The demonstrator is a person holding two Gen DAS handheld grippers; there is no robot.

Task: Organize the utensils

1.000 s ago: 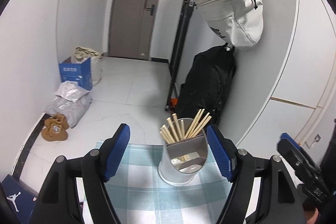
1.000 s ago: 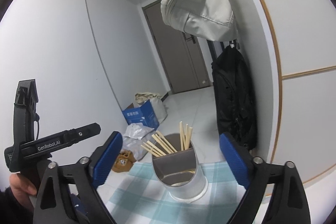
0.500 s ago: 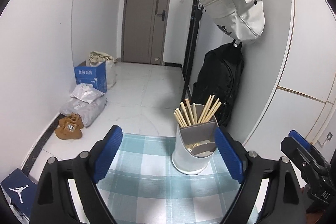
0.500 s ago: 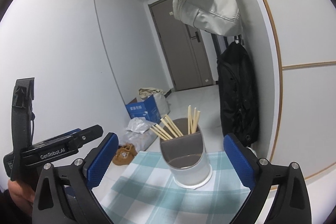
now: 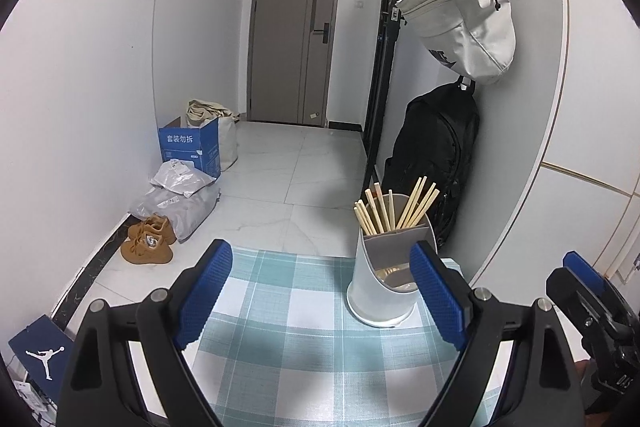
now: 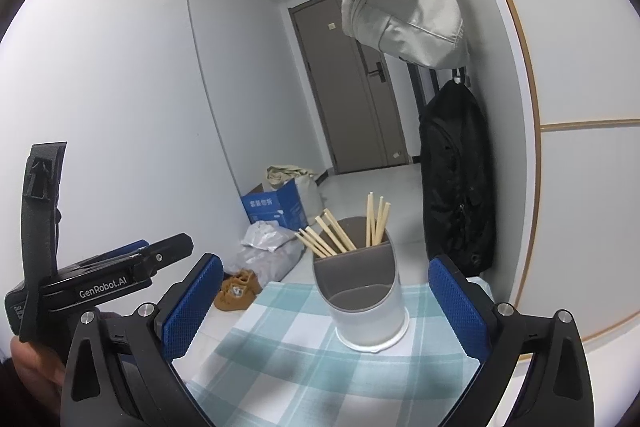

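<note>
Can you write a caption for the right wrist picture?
Open right gripper faces a utensil holder of chopsticks on a checked cloth.

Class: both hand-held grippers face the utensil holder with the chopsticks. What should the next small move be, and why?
Probably draw both back: the chopsticks already stand in the holder, and the left hand-held gripper and right hand-held gripper are open and empty.

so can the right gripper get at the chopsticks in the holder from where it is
Probably yes. The right gripper is open and empty, the holder stands straight ahead between its fingers, and the chopsticks stick up with nothing in front.
</note>
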